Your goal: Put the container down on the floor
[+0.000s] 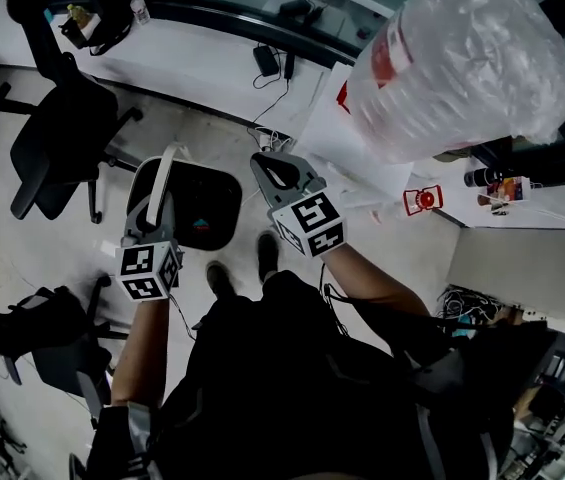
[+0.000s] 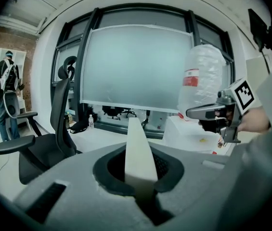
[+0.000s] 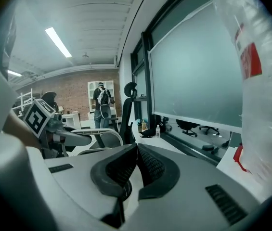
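Note:
A black container (image 1: 202, 208) with a white arched handle (image 1: 166, 173) hangs over the floor, just ahead of the person's feet in the head view. My left gripper (image 1: 148, 216) is shut on that handle. In the left gripper view the pale handle (image 2: 138, 153) rises straight up out of the closed jaws. My right gripper (image 1: 278, 171) is a little to the right of the container and apart from it. Its black pads (image 3: 143, 160) meet at the tip with nothing between them. From the left gripper view the right gripper (image 2: 193, 112) shows as one closed grey bar.
A large clear plastic bag with a red label (image 1: 462, 58) stands on a white table (image 1: 362, 158) at the right. A black office chair (image 1: 57, 138) is at the left, a white ledge with cables (image 1: 212, 63) ahead. A person (image 2: 6, 95) stands far back.

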Motion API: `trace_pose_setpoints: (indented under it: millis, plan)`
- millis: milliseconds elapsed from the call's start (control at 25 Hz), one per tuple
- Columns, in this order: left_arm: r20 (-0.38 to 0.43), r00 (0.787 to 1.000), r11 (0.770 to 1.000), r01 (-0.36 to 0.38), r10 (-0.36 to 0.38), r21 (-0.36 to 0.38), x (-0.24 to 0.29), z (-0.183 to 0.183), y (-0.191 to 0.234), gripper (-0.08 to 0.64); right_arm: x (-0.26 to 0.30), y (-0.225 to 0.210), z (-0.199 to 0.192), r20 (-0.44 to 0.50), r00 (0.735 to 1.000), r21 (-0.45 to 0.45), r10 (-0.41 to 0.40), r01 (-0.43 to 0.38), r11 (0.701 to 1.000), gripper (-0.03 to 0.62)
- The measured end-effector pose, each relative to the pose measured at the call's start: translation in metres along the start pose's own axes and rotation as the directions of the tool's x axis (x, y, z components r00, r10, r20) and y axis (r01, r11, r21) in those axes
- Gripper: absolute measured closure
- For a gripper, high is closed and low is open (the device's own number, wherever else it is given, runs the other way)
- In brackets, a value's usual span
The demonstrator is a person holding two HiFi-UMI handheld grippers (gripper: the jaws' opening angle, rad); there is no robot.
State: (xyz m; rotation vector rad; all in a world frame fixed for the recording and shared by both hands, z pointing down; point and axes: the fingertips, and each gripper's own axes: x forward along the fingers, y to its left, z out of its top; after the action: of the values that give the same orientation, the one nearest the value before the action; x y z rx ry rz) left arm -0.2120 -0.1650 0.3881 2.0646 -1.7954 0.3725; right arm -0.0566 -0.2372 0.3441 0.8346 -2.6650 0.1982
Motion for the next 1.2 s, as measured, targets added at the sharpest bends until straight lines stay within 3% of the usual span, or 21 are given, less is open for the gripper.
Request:
trace_pose_setpoints:
  millis: [200, 520, 760, 1000, 1200]
  plan:
    - [-0.013, 1.0, 1.0, -0.018, 0.019, 0.025, 0.03, -0.005, -0.005, 0.529, 0.016, -0.018, -0.012, -0.013, 0.999, 0.0, 0.053, -0.053, 0.999, 0.586]
    - [-0.039, 0.997, 0.995, 0.068, -0.066, 0.074, 0.096, -0.036, -0.004, 0.531, 0.064, -0.029, -0.053, -0.075, 0.995, -0.017, 0.071, -0.073, 0.997, 0.586]
    - [-0.08, 0.991, 0.992, 0.115, -0.111, 0.046, 0.138, -0.08, 0.015, 0.532, 0.1, -0.03, -0.082, -0.119, 0.993, 0.015, 0.025, -0.024, 1.0, 0.586]
    - [-0.088, 0.988, 0.989, 0.13, -0.124, 0.066, 0.175, -0.115, 0.032, 0.535, 0.13, -0.034, -0.124, -0.162, 0.987, 0.019, 0.006, -0.003, 1.0, 0.586]
    - [-0.118, 0.984, 0.988, 0.139, -0.131, 0.067, 0.202, -0.147, 0.044, 0.535, 0.155, -0.039, -0.161, -0.192, 0.981, 0.093, -0.01, 0.029, 0.995, 0.586]
